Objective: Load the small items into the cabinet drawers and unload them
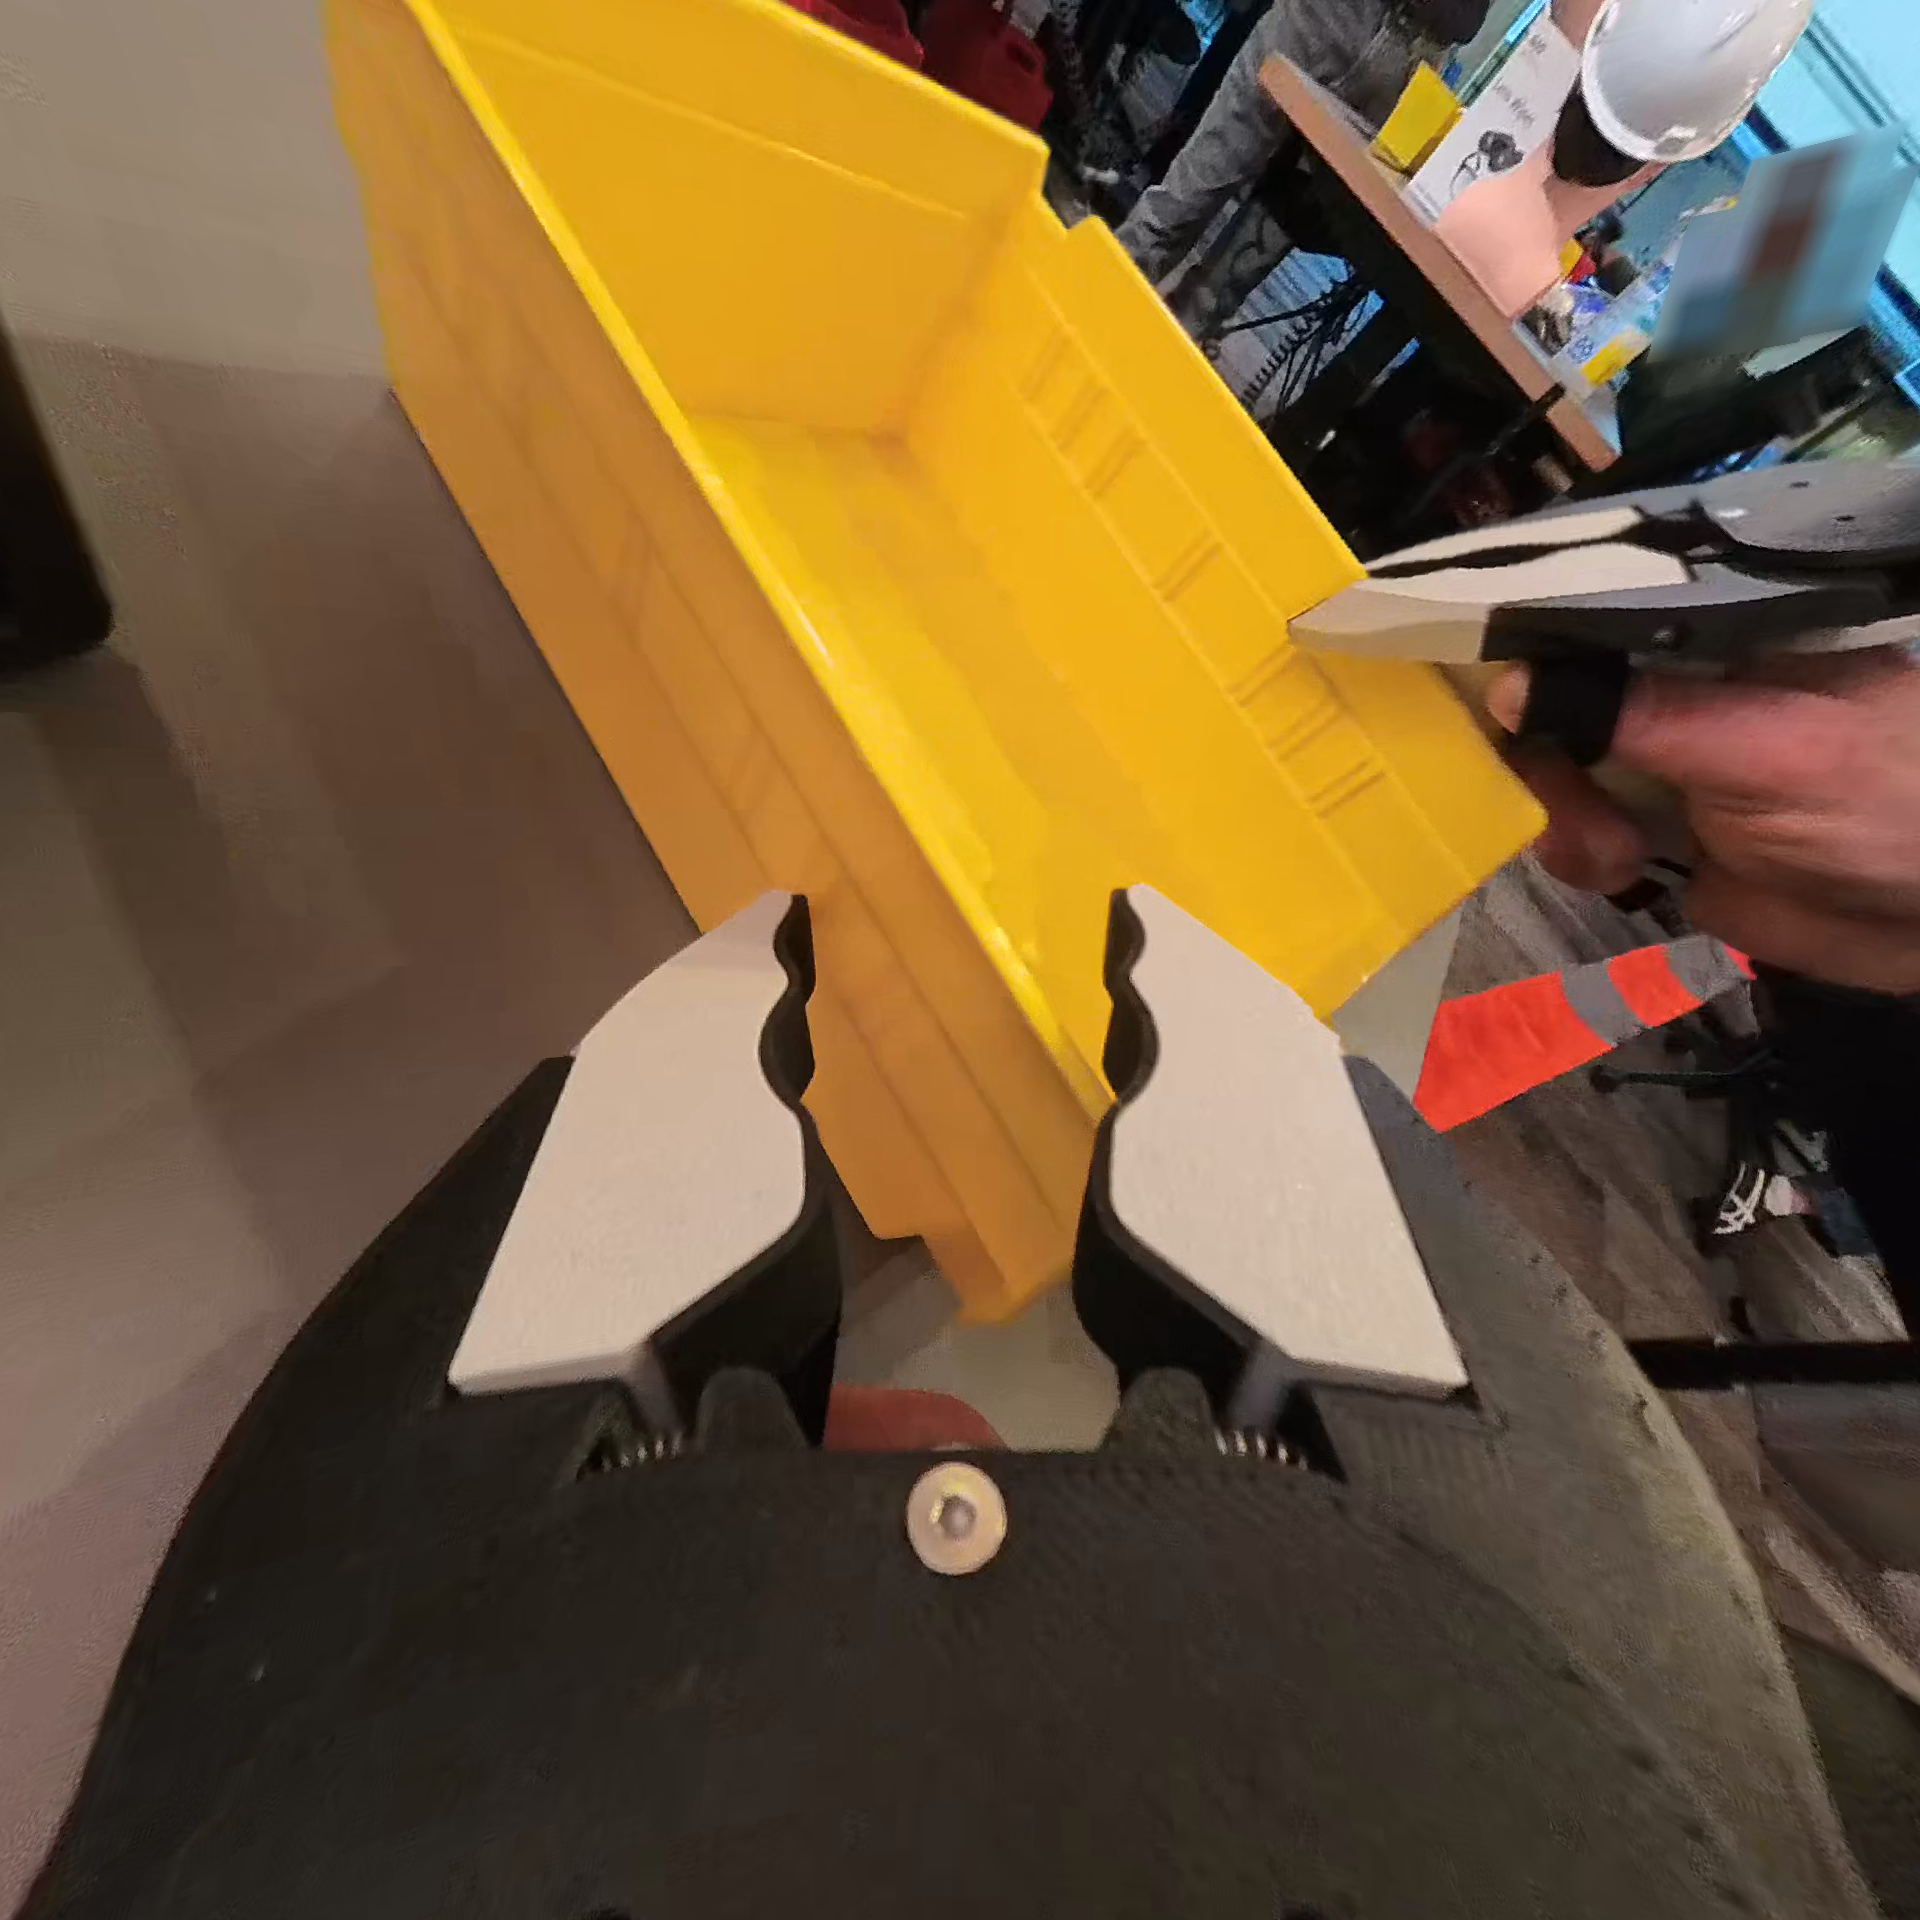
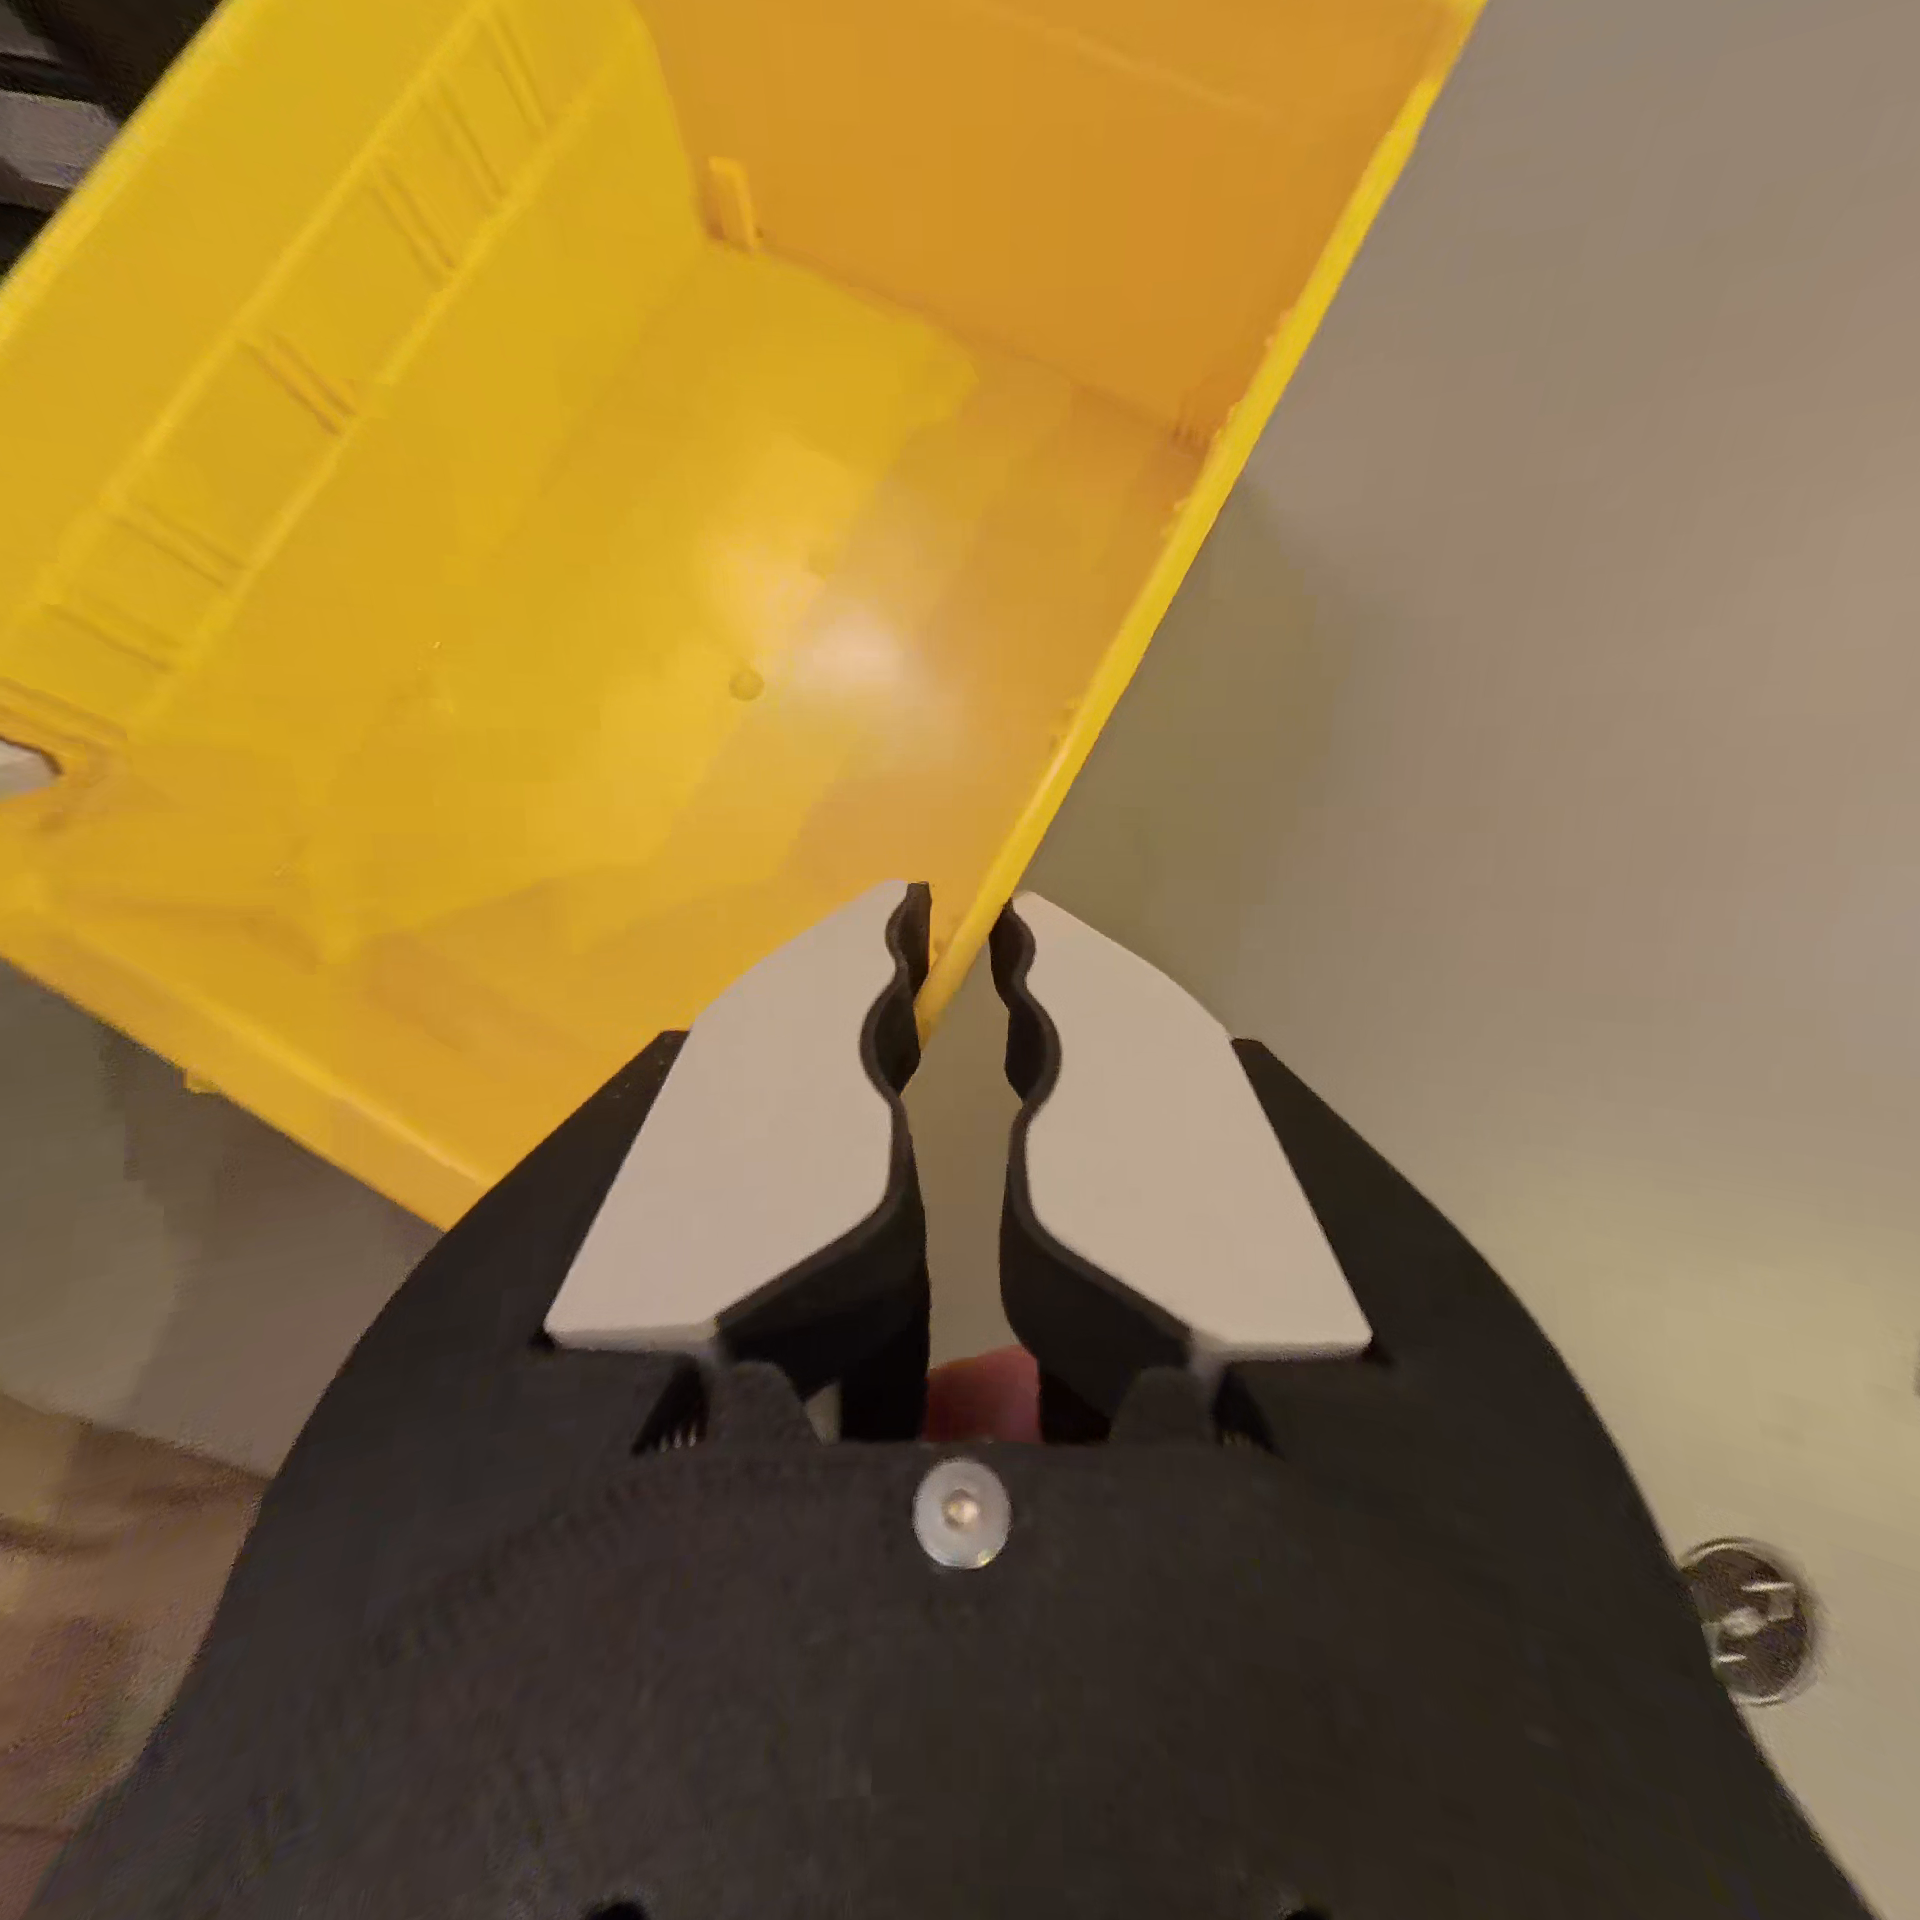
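A yellow plastic drawer bin (image 1: 831, 468) is held tilted in the air against a grey cabinet surface (image 1: 208, 727). Its inside (image 2: 623, 623) shows no items. My left gripper (image 1: 961, 935) is closed around the bin's ribbed near corner wall. My right gripper (image 2: 956, 925) is nearly closed, with the bin's thin side rim between its fingers. It also shows in the left wrist view (image 1: 1340, 613), held by a hand (image 1: 1766, 831) at the bin's right rim.
The grey cabinet panel (image 2: 1558, 727) has a round metal lock (image 2: 1751, 1631) at the lower right. A table (image 1: 1455, 239) with a white hard hat (image 1: 1694, 73) and boxes stands behind. An orange and grey striped cone (image 1: 1538, 1029) and a chair base (image 1: 1756, 1143) are on the floor at right. The left gripper's tips are roughly 20 cm from the right gripper's.
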The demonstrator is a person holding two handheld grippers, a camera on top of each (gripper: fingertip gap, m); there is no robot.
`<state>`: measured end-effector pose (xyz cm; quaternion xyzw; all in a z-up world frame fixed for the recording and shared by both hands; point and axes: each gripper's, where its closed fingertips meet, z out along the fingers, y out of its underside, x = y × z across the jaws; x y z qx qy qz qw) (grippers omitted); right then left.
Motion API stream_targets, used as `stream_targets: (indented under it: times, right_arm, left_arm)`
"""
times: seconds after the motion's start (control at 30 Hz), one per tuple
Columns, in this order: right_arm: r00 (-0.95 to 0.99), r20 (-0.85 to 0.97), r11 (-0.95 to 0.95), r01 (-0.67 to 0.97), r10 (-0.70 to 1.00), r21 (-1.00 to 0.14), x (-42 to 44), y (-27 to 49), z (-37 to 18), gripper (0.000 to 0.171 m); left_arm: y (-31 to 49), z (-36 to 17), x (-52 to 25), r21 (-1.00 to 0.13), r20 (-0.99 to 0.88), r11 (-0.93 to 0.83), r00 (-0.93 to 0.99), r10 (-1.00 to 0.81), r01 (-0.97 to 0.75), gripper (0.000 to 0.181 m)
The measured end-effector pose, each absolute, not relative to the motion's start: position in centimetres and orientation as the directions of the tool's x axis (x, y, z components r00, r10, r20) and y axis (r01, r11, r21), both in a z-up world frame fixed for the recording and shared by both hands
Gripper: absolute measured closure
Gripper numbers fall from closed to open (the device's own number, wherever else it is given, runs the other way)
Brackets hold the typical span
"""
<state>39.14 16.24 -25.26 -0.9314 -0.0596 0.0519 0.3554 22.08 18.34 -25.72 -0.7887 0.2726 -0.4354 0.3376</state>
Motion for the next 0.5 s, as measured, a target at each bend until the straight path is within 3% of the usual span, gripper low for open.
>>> stream_targets:
  times: [0.5]
  right_arm:
    - [0.907,0.296,-0.745,0.416,0.299,-0.521,50.5,27.1,-25.1,0.160]
  left_arm:
    - [24.1,-25.1,32.3,-0.745,0.578,-0.666,0.462,-0.673,-0.039,0.113]
